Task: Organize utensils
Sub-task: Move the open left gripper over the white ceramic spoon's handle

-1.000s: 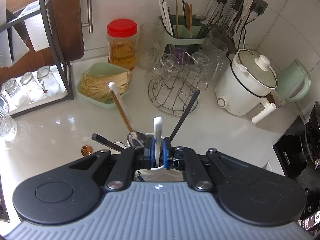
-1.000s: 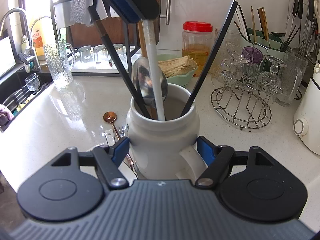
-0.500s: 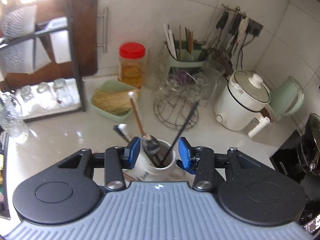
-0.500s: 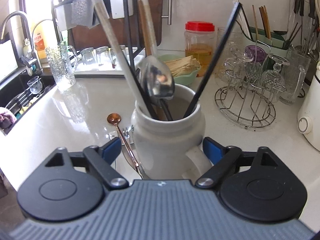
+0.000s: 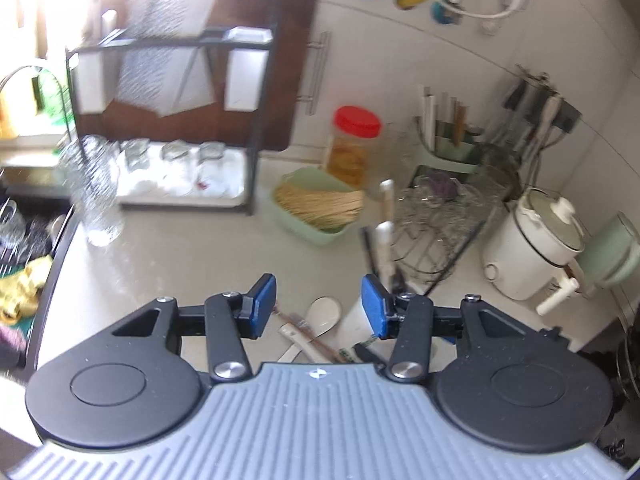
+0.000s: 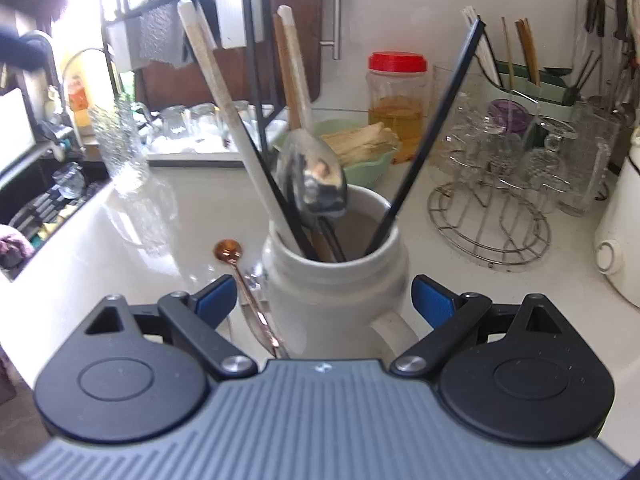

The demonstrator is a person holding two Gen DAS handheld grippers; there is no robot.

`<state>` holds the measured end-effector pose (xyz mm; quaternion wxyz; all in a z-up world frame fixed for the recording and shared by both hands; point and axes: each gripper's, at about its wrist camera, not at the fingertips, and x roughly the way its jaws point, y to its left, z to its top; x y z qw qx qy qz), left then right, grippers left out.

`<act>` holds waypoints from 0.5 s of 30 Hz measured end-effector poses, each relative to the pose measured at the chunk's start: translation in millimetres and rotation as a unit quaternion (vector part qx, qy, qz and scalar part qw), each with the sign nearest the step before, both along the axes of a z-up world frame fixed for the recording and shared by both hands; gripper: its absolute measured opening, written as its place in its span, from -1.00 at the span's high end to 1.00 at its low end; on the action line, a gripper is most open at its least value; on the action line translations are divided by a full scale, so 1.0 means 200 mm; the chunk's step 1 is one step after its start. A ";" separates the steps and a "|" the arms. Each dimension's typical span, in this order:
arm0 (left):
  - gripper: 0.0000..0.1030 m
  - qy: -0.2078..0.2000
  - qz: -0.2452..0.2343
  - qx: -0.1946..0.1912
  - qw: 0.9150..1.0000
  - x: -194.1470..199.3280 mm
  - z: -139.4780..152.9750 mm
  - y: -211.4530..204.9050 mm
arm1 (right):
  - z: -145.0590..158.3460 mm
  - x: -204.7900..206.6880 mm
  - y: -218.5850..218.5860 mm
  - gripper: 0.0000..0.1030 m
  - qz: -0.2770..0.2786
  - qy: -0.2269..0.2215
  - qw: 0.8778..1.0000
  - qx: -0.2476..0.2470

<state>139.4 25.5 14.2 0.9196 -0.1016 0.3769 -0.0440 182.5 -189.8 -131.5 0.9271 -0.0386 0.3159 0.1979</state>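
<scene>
Left wrist view, blurred: the left gripper (image 5: 318, 306) hangs over a pale kitchen counter (image 5: 160, 264) with its blue pads part-way apart and opening, holding nothing. Between and beyond them lie a white ceramic soup spoon (image 5: 322, 314) and brown chopsticks (image 5: 310, 340), loose utensils probably next to collect. The white ceramic mug (image 5: 354, 318) stands just beside the right-hand pad.

Right wrist view: the right gripper (image 6: 322, 300) brackets the mug with jaws wide, pads flanking but clear of its walls, likely ready to steady it. Standing inside are a steel spoon (image 6: 316, 178), white-handled utensils and black chopsticks (image 6: 436, 132). A copper teaspoon (image 6: 240, 276) lies on the counter beside it.
</scene>
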 end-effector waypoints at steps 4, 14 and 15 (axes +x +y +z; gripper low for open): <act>-0.03 0.016 0.014 0.007 1.000 -0.01 -0.09 0.06 | -0.02 0.01 0.01 -0.85 -0.002 0.007 1.000 -0.007; -0.03 0.053 0.032 -0.012 0.998 0.03 -0.32 0.18 | -0.04 0.03 0.04 -0.85 -0.010 0.018 0.999 -0.038; -0.04 0.057 0.032 -0.013 0.998 0.05 -0.34 0.19 | -0.05 0.04 0.04 -0.85 -0.015 0.019 0.999 -0.041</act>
